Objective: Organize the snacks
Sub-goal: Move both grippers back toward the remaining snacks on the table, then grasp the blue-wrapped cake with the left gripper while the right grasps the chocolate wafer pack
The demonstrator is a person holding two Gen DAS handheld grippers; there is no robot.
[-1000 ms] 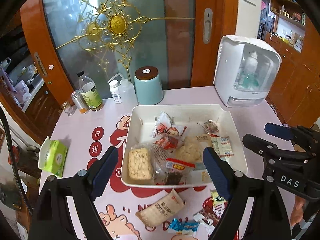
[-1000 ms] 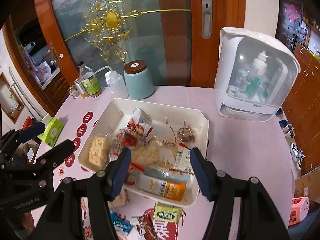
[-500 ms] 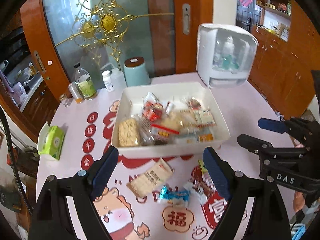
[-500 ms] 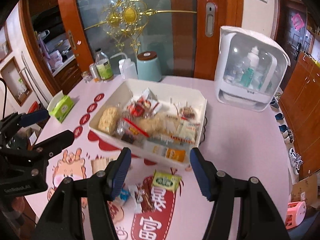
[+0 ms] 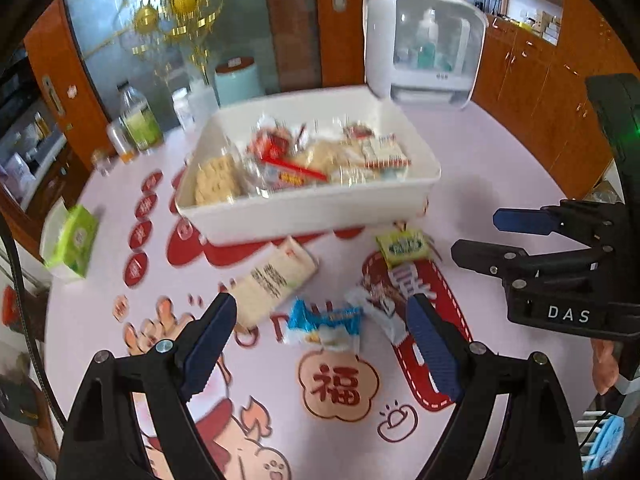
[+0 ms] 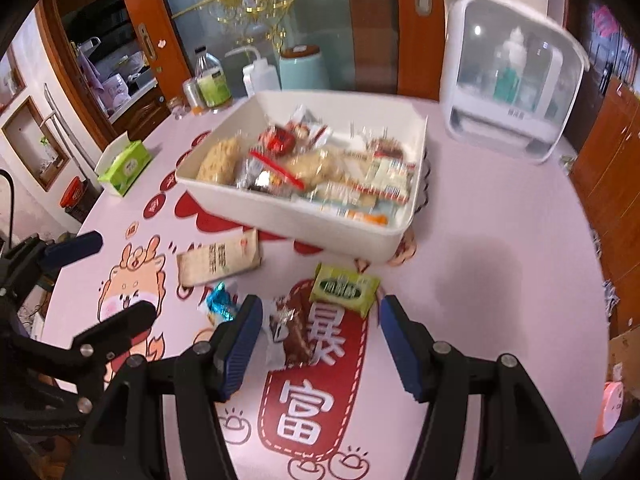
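A white bin [image 5: 308, 210] [image 6: 280, 216] holds several snack packets. On the table in front of it lie a beige cracker pack [image 5: 272, 282] [image 6: 218, 262], a blue packet [image 5: 324, 326] [image 6: 220, 304], a brown-and-white bar [image 5: 380, 306] [image 6: 290, 334] and a green packet [image 5: 402, 246] [image 6: 344, 288]. My left gripper [image 5: 320, 340] is open and empty, above the blue packet. My right gripper [image 6: 318, 334] is open and empty, above the brown bar and near the green packet; it also shows in the left wrist view [image 5: 508, 240].
A white sterilizer box [image 5: 424, 46] [image 6: 512, 80] stands back right. A teal canister [image 5: 238, 80] [image 6: 300, 68], bottles [image 5: 140, 120] [image 6: 210, 80] and small jars stand at the back left. A green tissue box [image 5: 72, 236] [image 6: 124, 166] sits at the left table edge.
Both grippers have pulled back from over the bin toward the near table, and the loose packets now lie between their fingers. Both stay open and empty.
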